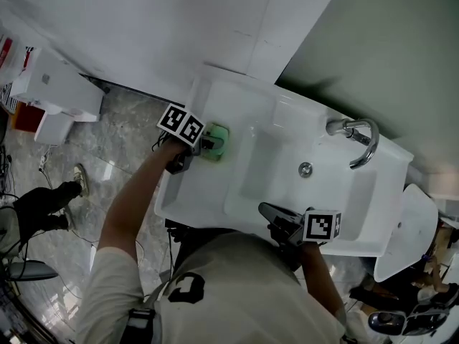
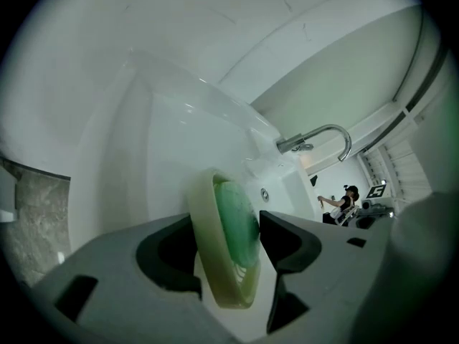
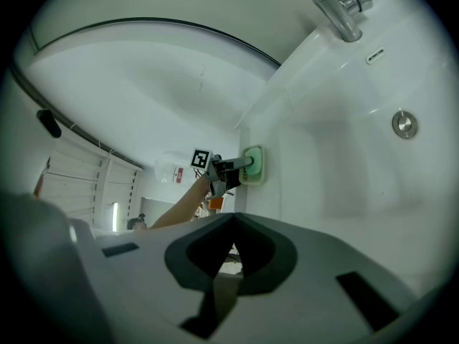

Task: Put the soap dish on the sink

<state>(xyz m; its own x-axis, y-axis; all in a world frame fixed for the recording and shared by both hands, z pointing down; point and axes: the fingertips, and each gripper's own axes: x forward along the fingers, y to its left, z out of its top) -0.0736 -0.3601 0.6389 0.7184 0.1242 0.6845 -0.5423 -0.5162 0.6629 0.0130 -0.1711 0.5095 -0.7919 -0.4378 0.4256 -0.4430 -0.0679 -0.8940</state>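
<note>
1. Currently the soap dish [image 1: 216, 142] sits on the flat left ledge of the sink [image 1: 208, 205], just beside the basin and well apart from the faucet [image 1: 356, 139].
2. Left gripper [image 1: 209, 145] reaches to the dish from the ledge's outer edge, with its marker cube on top and the person's bare forearm behind it.
3. In the left gripper view the jaws of the left gripper [image 2: 229, 226] stand wide with the dish [image 2: 224, 256] between them.
   - The dish rim lies at the left pad and the green insert [image 2: 237, 212] just beside the right pad.
   - I see no firm squeeze, and I cannot tell whether either pad touches the dish.
4. The dish is pale cream with slots near one end; the insert fills its hollow.
5. Right gripper [image 1: 270, 212] hovers at the sink's near rim, pointing over the basin towards the dish.
6. In the right gripper view the jaws of the right gripper [image 3: 233, 244] are together with nothing between them.
7. That view also shows the dish [image 3: 254, 165] flat on the ledge with the left gripper [image 3: 242, 165] at it.
8. The drain [image 1: 305, 169] lies in the basin floor between the dish and the faucet.
9. Grey marbled floor [image 1: 107, 149] shows left of the sink.
</note>
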